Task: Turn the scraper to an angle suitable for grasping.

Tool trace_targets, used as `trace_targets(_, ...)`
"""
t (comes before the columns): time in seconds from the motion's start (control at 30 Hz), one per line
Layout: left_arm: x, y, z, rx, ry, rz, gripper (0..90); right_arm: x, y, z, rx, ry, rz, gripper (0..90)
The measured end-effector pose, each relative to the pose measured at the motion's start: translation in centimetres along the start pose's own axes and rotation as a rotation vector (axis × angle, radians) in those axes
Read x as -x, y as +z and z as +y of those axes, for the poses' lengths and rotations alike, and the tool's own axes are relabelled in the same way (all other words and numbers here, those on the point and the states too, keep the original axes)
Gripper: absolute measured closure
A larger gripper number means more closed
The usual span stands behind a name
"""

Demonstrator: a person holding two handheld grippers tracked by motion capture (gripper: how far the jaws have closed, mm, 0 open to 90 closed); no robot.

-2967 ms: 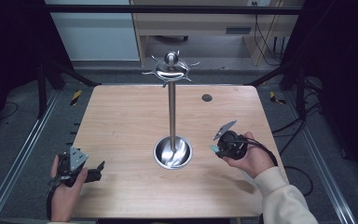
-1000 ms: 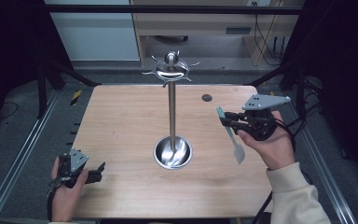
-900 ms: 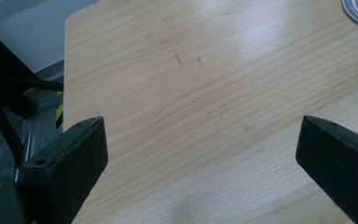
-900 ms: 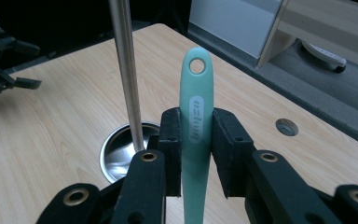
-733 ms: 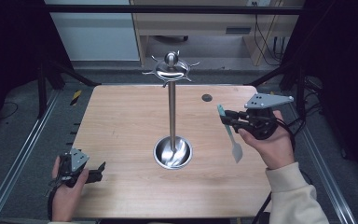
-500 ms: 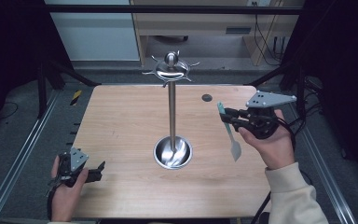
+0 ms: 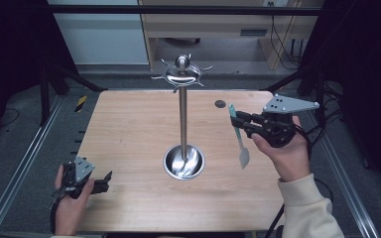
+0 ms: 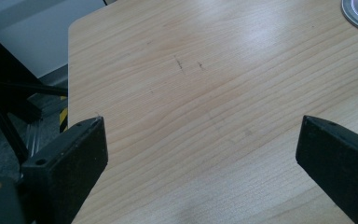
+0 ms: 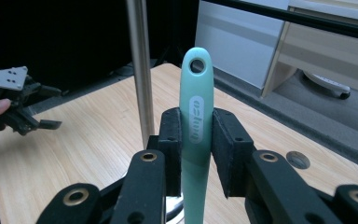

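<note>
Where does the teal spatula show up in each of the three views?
High view: teal spatula right of centre, clamped in the right tool, blade hanging down.
Left gripper view: not in it.
Right gripper view: centre, handle upright between the jaws, hole at top.
Shared landmark: the steel stand's pole, left of the spatula.

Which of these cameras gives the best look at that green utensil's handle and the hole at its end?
The right gripper view: the green handle stands close up, clamped between the right gripper's pads, its hanging hole and printed label clear. The high view shows the whole utensil small, with the blade hanging down. The left gripper view looks across the bare table.
</note>
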State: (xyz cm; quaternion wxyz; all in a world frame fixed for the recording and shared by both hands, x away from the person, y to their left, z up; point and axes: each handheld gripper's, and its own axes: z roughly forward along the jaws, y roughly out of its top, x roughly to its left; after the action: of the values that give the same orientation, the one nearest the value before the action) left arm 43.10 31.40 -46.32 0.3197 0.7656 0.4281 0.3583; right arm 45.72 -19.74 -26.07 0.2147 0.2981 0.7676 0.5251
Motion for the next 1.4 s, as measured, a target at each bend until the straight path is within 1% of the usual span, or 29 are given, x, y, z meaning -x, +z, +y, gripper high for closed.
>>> trace_targets(0.23,-0.1,-0.1,0.0,0.002,0.001,-0.001,1.8,-0.2,0.2,0.5,0.005,0.004,0.013,74.1)
trace_targets(0.33,-0.1,0.0,0.0,0.0,-0.001,0.001,1.8,-0.3,0.4,0.7,0.02,0.013,0.018,74.2)
trace_targets(0.43,-0.1,0.0,0.0,0.001,-0.002,0.0,1.8,-0.4,0.4,0.9,0.028,0.011,0.018,74.2)
trace_targets(0.5,-0.1,0.0,0.0,0.0,0.001,-0.001,1.8,-0.5,0.4,1.0,0.033,0.013,0.026,74.1)
trace_targets(0.53,0.0,-0.1,0.0,0.001,0.002,-0.002,1.8,-0.5,0.4,1.2,0.036,0.021,0.039,74.1)
trace_targets(0.8,0.0,-0.1,0.1,0.002,0.004,-0.001,1.8,-0.7,0.5,1.6,0.043,0.015,0.035,74.2)
trace_targets(0.9,-0.1,0.0,0.0,0.001,0.004,0.0,1.8,-0.7,0.4,1.8,0.055,0.018,0.031,74.2)
trace_targets(1.03,0.0,0.0,0.1,0.0,0.006,-0.001,1.8,-0.7,0.3,2.1,0.073,0.025,0.04,74.1)
trace_targets(1.1,0.0,-0.1,0.1,0.0,0.007,-0.001,1.8,-0.6,0.0,2.4,0.09,0.037,0.054,74.1)
trace_targets(1.2,0.0,-0.1,0.0,-0.001,0.009,0.001,1.8,-0.6,0.0,2.7,0.093,0.036,0.055,74.1)
trace_targets(1.27,0.0,-0.2,0.1,0.001,0.007,0.001,1.8,-0.7,0.0,3.0,0.098,0.027,0.055,74.1)
trace_targets(1.4,0.0,-0.1,0.1,-0.001,0.01,0.0,1.8,-1.0,0.1,3.3,0.106,0.026,0.061,74.2)
